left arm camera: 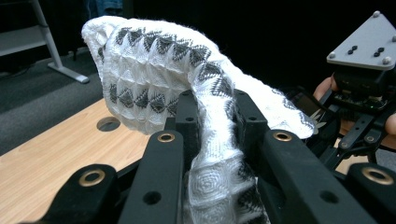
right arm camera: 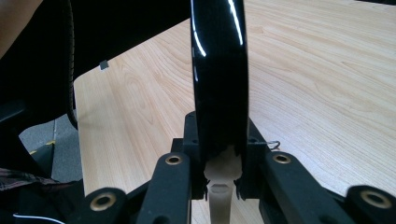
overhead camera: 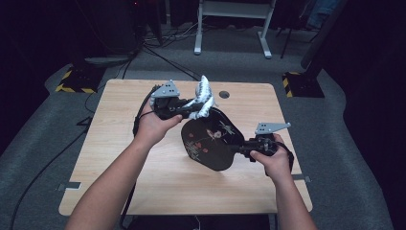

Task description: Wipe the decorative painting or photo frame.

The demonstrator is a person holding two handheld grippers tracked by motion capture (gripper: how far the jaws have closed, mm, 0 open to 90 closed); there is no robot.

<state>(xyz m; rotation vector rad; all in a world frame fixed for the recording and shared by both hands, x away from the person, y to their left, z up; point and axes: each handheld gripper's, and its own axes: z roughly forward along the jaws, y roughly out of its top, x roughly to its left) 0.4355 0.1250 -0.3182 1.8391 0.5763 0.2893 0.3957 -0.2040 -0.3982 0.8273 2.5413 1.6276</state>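
Right tongs [overhead camera: 239,146]: closed on the rim of the tray [overhead camera: 210,139], a black lacquered oval with a flower pattern. In the right gripper view the tray's edge [right arm camera: 218,79] stands on end between the jaws, pinched at its base. The tray is held tilted above the middle of the counter [overhead camera: 143,182], patterned face towards the person, its lower edge close to the wood; whether it touches cannot be told.

Left tongs [overhead camera: 189,112]: closed on the cloth [overhead camera: 203,98], white with a grey diamond weave. In the left gripper view the cloth [left arm camera: 154,79] runs up between the jaws, bunched and folded over at the top, with a loose end hanging towards the tray. The cloth's tip meets the tray's upper left rim in the high view.

Assessment of progress: the work appears to be wiping the tray. Both pick-ups are done, tray presented, cloth brought to it. Contact is at the rim only; the patterned face looks untouched by the cloth at this point. Judged remaining: passes across the face, possibly the back, then setting tray and cloth down on the counter. Early stage, no fault noted in either grip
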